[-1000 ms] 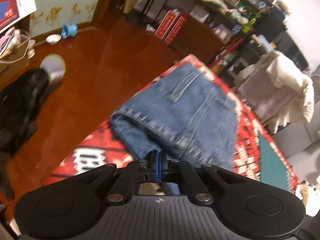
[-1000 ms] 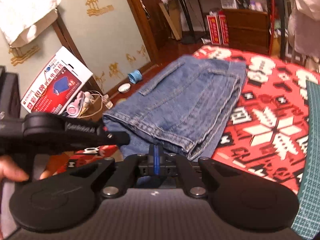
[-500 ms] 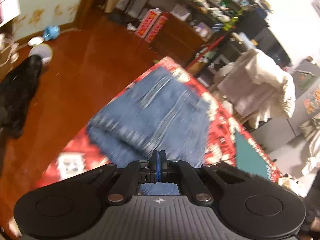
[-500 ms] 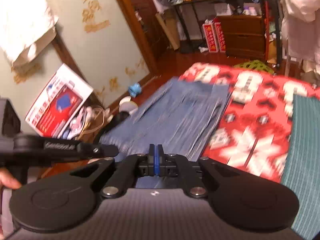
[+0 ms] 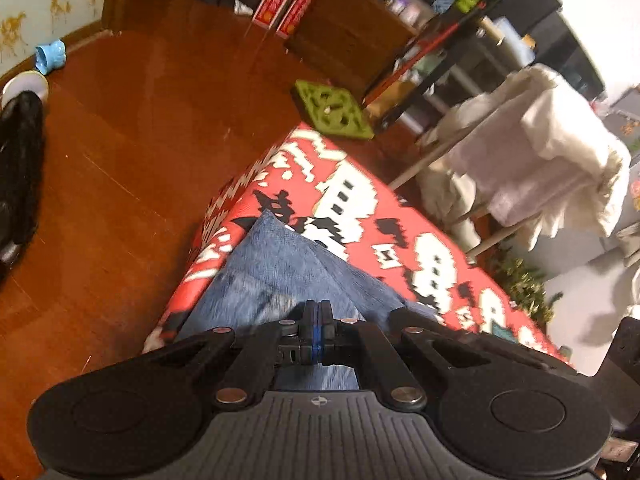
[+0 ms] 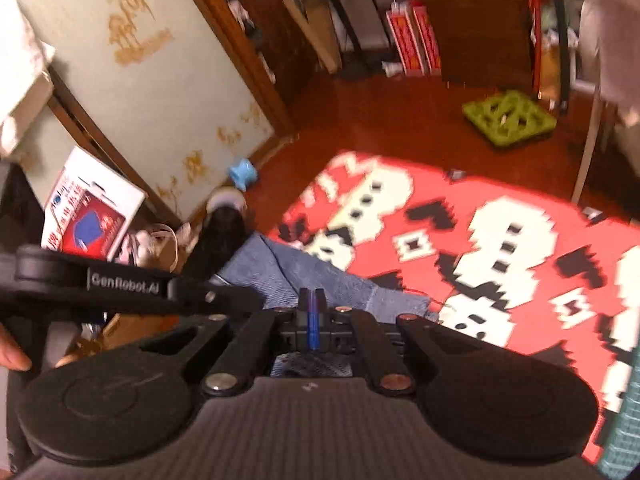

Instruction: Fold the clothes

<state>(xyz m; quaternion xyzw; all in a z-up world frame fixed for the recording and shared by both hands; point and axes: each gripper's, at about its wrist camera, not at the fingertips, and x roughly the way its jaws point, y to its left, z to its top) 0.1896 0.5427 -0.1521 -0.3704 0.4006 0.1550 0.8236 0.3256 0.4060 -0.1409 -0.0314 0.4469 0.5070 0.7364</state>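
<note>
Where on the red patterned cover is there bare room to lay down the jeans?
The red patterned cover lies bare ahead of the jeans, out to its far edge near the green mat. It is crowded near both grippers, left and right, where the denim lies.

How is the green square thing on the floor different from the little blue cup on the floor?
The flat green square block with holes looks larger than the small light-blue cup. The block lies flat, out near the corner of the red patterned blanket; the cup lies tipped on its side against the pale wall. The block has cut-out holes; the cup shows none. Both rest on the reddish wooden floor.
</note>
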